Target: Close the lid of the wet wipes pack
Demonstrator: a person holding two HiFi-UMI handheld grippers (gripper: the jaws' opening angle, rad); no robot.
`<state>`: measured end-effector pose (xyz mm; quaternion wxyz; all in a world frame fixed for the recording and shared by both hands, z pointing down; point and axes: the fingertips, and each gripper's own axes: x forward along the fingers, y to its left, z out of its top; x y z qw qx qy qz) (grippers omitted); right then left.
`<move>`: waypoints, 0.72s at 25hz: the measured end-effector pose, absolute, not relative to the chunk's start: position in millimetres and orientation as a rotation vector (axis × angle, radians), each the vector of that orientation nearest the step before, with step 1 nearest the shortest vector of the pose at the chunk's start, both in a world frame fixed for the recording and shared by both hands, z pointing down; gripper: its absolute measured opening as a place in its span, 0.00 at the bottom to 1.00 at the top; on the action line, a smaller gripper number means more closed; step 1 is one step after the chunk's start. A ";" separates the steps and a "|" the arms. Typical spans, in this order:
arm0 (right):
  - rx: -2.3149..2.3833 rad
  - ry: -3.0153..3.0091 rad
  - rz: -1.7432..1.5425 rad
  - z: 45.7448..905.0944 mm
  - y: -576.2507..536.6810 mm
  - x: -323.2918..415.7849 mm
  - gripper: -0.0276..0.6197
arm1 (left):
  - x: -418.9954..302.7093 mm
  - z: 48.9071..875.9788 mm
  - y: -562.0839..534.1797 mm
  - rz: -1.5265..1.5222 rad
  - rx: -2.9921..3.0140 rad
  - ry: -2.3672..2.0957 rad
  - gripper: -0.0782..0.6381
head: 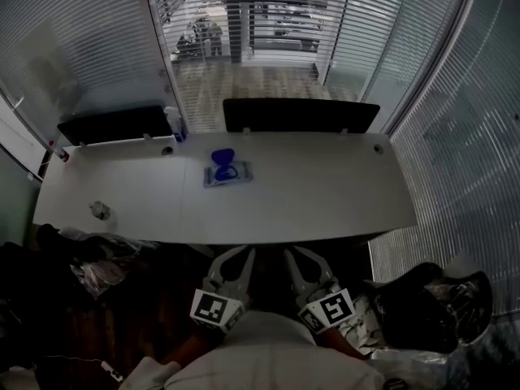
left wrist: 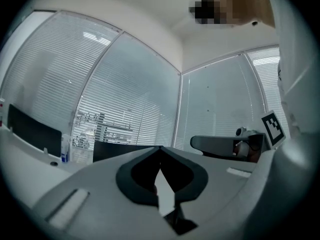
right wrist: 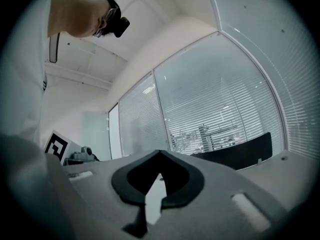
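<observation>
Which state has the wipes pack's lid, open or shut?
Open: the blue lid stands raised at the back of the wet wipes pack, not flat.

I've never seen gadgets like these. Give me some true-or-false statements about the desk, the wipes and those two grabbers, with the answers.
1. The wet wipes pack with the blue plastic lid has its lid standing open. True.
2. It lies on the white rectangular table. True.
3. The left gripper grips the pack. False: its jaws are together and empty, well short of the pack.
4. The right gripper is wide open. False: it is shut on nothing.
5. The small spray bottle stands at the table's near edge. False: it stands at the far edge.
</observation>
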<state>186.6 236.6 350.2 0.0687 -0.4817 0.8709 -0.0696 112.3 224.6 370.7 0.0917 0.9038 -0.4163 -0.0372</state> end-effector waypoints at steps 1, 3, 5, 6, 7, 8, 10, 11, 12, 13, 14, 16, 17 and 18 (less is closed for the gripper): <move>-1.450 2.622 -0.215 351.5 236.0 187.9 0.04 | 113.4 373.9 225.2 -0.102 2.680 -1.234 0.11; -1.448 2.623 -0.229 355.0 233.0 189.8 0.04 | 114.5 376.8 223.6 -0.104 2.681 -1.239 0.11; -1.442 2.625 -0.238 357.4 228.3 190.6 0.04 | 112.8 378.8 218.6 -0.100 2.681 -1.258 0.11; -1.439 2.627 -0.240 358.7 225.4 190.4 0.04 | 111.2 381.7 215.5 -0.098 2.676 -1.268 0.11; -1.436 2.630 -0.244 360.1 221.9 189.7 0.04 | 109.8 382.5 212.1 -0.096 2.669 -1.273 0.11; -1.433 2.633 -0.249 361.8 217.9 188.3 0.04 | 108.5 380.3 208.1 -0.096 2.665 -1.276 0.11; -1.427 2.641 -0.255 364.8 207.8 183.7 0.04 | 104.5 377.4 198.4 -0.100 2.661 -1.281 0.11; -1.425 2.644 -0.255 365.8 201.6 180.9 0.04 | 101.8 378.6 192.6 -0.102 2.656 -1.284 0.11; -1.424 2.647 -0.255 366.5 194.8 177.9 0.04 | 98.8 380.6 185.9 -0.103 2.650 -1.285 0.11; -1.423 2.650 -0.254 366.7 187.5 174.6 0.04 | 95.6 382.7 178.4 -0.105 2.645 -1.287 0.11; -1.421 2.652 -0.253 366.7 179.8 171.1 0.04 | 92.2 384.2 170.2 -0.107 2.639 -1.289 0.11; -1.418 2.664 -0.249 366.2 163.9 163.4 0.04 | 84.7 385.2 152.4 -0.116 2.633 -1.293 0.11; -1.418 2.673 -0.245 365.9 155.2 159.5 0.04 | 80.7 384.7 143.0 -0.121 2.631 -1.295 0.11; -1.418 2.683 -0.239 365.5 145.8 155.5 0.04 | 76.6 383.6 133.2 -0.128 2.632 -1.296 0.11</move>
